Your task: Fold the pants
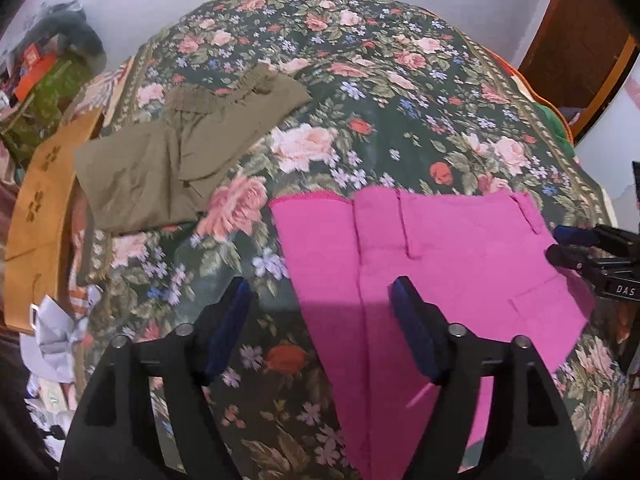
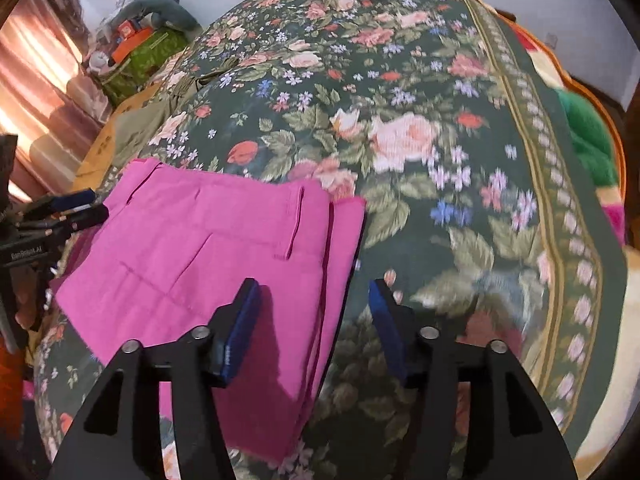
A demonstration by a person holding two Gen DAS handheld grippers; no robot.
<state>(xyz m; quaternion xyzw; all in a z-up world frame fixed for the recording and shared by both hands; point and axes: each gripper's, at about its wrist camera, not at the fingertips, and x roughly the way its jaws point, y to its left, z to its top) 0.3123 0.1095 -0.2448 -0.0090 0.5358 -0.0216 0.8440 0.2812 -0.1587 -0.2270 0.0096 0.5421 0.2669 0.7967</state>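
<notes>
Pink pants (image 1: 432, 264) lie folded flat on the floral bedspread (image 1: 360, 92); they also show in the right wrist view (image 2: 208, 256). My left gripper (image 1: 320, 300) is open and empty, hovering over the pants' left edge. My right gripper (image 2: 314, 300) is open and empty, straddling the pants' right edge from above. The right gripper shows at the pants' far right edge in the left wrist view (image 1: 560, 242). The left gripper shows at the left in the right wrist view (image 2: 94, 205).
Olive-green shorts (image 1: 180, 152) lie flat at the bed's left. A tan wooden board (image 1: 40, 220) runs along the left bedside, with crumpled paper (image 1: 60, 340) below it. Cluttered boxes and clothes (image 2: 136, 40) stand far left. A green blanket (image 2: 588, 132) lies at the right edge.
</notes>
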